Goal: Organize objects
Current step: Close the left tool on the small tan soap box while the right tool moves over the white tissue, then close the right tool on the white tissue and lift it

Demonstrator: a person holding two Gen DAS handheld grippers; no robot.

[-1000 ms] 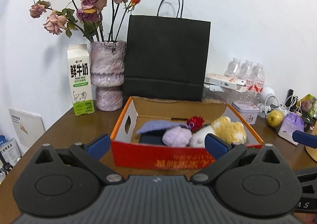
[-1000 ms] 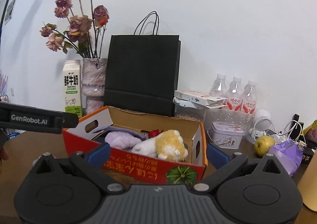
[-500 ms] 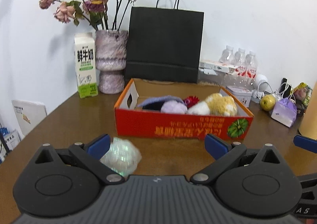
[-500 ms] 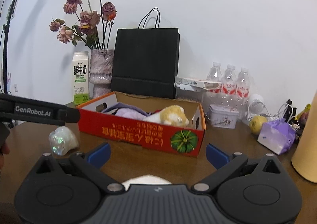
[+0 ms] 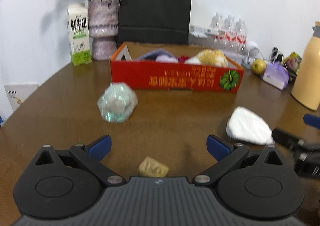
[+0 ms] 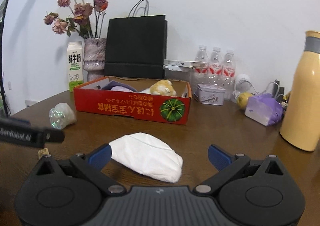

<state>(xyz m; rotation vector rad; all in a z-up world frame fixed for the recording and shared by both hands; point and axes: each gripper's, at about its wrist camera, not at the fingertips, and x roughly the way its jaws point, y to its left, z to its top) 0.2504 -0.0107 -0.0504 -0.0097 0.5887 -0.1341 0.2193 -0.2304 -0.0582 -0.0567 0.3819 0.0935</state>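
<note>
Two handheld grippers hover low over a brown wooden table (image 5: 60,105), both with their blue-tipped fingers spread wide and holding nothing. Between the fingers of the left gripper (image 5: 159,147) lies a small tan packet (image 5: 153,169), partly hidden by the gripper body; ahead of it to the left sits a crumpled iridescent wrapper bundle (image 5: 117,102), blurred in this view. A white folded cloth (image 6: 148,156) rests on the table inside the spread of the right gripper (image 6: 160,155), closest to its left finger (image 6: 100,155), though whether the two touch cannot be told. Farther back stands an open red cardboard box (image 6: 132,106) printed with a green pumpkin, holding a yellow-and-white plush toy (image 6: 163,89), purple knitted items (image 5: 160,56) and a red piece whose nature is unclear. Behind the box are a black paper bag (image 6: 137,47), a mottled purple vase (image 6: 94,57) of dried roses and a milk carton (image 6: 75,65). To the box's right sit a small tin (image 6: 210,93), three water bottles (image 6: 215,65), a yellow-green fruit (image 6: 243,98), a purple wrapped package (image 6: 264,109) and a tall cream-coloured flask (image 6: 304,93). The wrapper bundle, packet and cloth all lie outside the box, on the near side of it.
</note>
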